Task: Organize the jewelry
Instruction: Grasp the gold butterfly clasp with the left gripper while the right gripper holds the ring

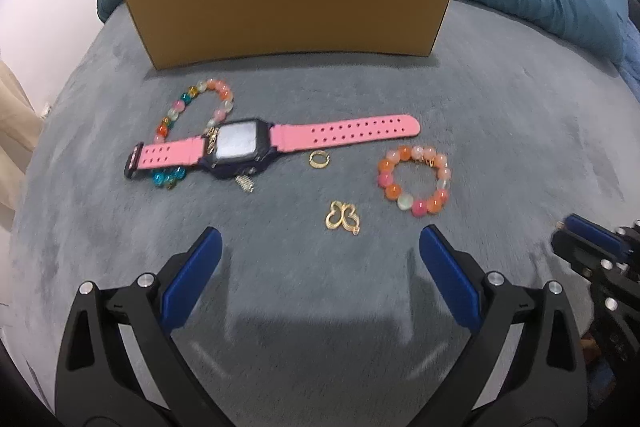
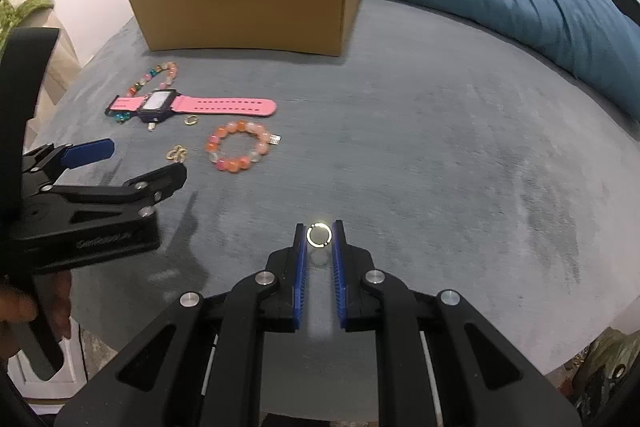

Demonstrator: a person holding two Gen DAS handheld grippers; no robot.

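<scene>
Observed the right gripper (image 2: 319,227) clenched on a small ring (image 2: 319,235), pinched at the very tips of the pads and lifted clear of the grey bed cover (image 2: 440,147), with its shadow cast on the cover just beneath. Located the open cardboard box (image 2: 248,7) ahead and to the left of that gripper, at the far side of the cover, long axis across the view; judged this the likely drop point, so reckoned the coming move as a carry forward and leftward over the near wall. Observed the left gripper (image 1: 320,233) released, jaws spread wide, nothing between them, hovering just short of a gold butterfly pendant (image 1: 343,223), which lay directly ahead between the fingertips. Judged the left hand the nearer to all loose pieces and the right the only one loaded. Noted the pink watch (image 1: 236,147) stretched flat with its strap running left to right, parallel to the box front, lying over part of a multicoloured bead bracelet (image 1: 218,89). Counted on the cover: one watch, two bead bracelets (the second, orange and pink (image 1: 392,191), to the right of the pendant), one pendant, one gold ring (image 1: 312,159) just below the strap, and one small glittering piece (image 1: 246,183) at the watch's lower edge, possibly a charm, too blurred to identify. Counted one box; could not see its contents.
</scene>
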